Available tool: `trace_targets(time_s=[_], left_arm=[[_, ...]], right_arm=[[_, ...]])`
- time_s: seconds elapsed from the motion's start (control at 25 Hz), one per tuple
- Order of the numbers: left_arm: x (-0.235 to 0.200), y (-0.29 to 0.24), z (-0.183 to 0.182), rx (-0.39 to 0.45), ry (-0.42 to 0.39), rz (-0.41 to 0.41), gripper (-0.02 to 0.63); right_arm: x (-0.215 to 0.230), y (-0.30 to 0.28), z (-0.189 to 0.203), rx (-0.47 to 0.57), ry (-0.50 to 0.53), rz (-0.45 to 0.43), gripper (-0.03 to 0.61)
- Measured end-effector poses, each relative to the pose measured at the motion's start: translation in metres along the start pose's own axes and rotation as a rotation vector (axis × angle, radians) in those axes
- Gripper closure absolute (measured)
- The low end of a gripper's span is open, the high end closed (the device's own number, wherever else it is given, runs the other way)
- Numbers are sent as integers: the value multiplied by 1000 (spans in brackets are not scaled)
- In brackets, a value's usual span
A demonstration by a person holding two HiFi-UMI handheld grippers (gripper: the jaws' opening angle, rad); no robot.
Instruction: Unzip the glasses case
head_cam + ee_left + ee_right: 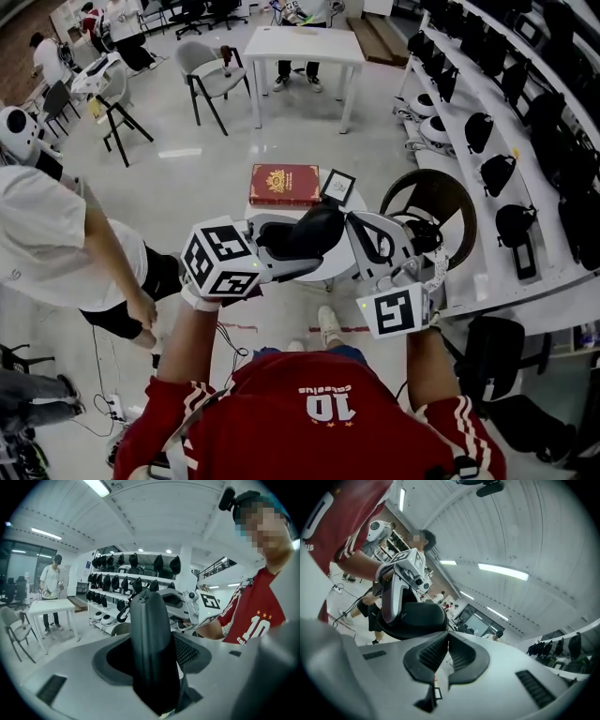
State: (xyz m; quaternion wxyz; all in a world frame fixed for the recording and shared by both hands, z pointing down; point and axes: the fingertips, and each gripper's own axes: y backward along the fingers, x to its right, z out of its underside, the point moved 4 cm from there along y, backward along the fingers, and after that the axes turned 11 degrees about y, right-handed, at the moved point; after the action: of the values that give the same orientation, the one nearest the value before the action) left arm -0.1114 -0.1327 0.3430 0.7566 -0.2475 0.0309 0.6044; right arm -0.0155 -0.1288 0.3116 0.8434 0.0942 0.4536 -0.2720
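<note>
The left gripper fingers clamp the glasses case; the right gripper fingers are closed, seemingly at its edge.

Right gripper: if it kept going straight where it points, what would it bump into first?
Most likely the black glasses case, held in the left gripper. It sits right past the right gripper's closed jaw tips, so near I can't tell whether they already touch.
</note>
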Motion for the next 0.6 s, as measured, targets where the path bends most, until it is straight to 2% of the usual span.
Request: trace_targets(time_s=[0.24, 0.48, 0.6], left_arm=[[-8, -11, 6, -119, -2, -2, 362], [-25, -29, 19, -320, -68, -56, 365], [-35, -39, 21, -348, -70, -70, 365]], right_arm=[[0, -5, 7, 9, 127, -30, 561], [-11, -14, 23, -7, 257, -124, 561], [-12, -20, 34, -15, 256, -142, 561]])
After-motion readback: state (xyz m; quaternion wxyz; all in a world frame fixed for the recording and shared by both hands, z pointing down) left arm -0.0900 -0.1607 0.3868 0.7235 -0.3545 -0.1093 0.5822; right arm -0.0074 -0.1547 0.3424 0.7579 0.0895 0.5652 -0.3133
